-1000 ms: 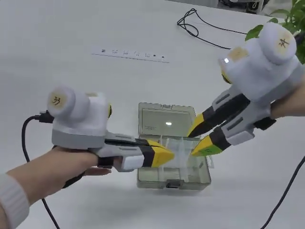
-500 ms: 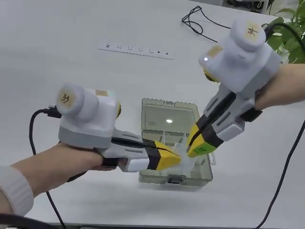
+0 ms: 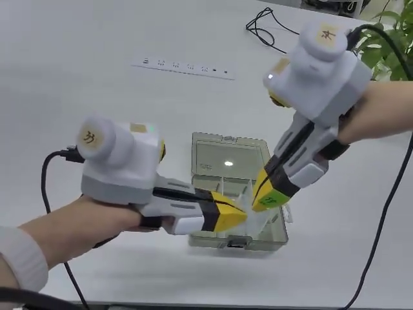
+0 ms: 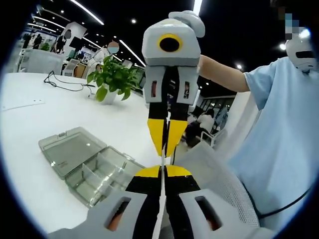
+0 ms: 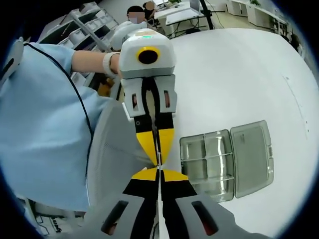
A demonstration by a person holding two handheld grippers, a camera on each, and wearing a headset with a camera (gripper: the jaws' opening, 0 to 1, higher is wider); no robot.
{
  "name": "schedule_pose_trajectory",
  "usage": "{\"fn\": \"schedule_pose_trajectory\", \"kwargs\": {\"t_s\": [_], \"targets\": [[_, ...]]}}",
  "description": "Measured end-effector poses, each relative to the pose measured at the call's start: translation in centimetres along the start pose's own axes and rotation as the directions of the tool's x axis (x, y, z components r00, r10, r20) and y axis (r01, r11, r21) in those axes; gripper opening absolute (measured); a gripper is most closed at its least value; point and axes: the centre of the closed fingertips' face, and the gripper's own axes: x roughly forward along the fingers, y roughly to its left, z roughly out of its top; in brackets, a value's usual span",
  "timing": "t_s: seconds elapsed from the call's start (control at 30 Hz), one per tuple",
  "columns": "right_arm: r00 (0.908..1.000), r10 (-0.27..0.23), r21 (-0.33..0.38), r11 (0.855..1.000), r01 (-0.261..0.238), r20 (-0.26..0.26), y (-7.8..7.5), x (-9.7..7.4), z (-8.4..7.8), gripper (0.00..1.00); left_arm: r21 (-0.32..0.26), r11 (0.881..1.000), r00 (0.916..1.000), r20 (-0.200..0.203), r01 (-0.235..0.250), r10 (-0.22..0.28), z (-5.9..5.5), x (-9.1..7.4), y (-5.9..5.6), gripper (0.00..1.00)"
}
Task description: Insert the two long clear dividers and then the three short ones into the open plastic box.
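Observation:
The open clear plastic box (image 3: 208, 241) lies on the white table, its lid (image 3: 227, 157) flat behind the tray. Clear partitions stand in the tray (image 5: 214, 162). My left gripper (image 3: 236, 214) reaches in from the left, and my right gripper (image 3: 266, 201) slants down steeply from the upper right. Their yellow tips almost meet above the tray's front right. Both are shut on a small clear divider (image 3: 260, 220), one at each end. In the left gripper view my left gripper (image 4: 163, 172) faces the right gripper (image 4: 167, 149) tip to tip, with the box (image 4: 82, 162) off to the left.
A white power strip (image 3: 184, 66) lies at the back of the table. A black cable (image 3: 270, 26) coils at the far right beside a green plant (image 3: 395, 26). A black cord (image 3: 55, 200) trails from the left gripper. A person's light blue shirt (image 5: 45, 124) and a mesh chair (image 4: 219, 174) show behind the grippers.
My right gripper has swung from a shallow slant to a steep one and its tips have come down closer to the left gripper. The left gripper has kept its place over the box.

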Motion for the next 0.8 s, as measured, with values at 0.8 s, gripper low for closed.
{"fn": "schedule_pose_trajectory", "kwargs": {"t_s": [0.8], "targets": [[0.9579,-0.231,-0.075,0.972,0.221,-0.171,-5.2,-1.3,-5.8,0.02,0.061,0.983,0.9843,-0.022,-0.174,0.175,-1.1,-1.9,3.7,0.36]]}}
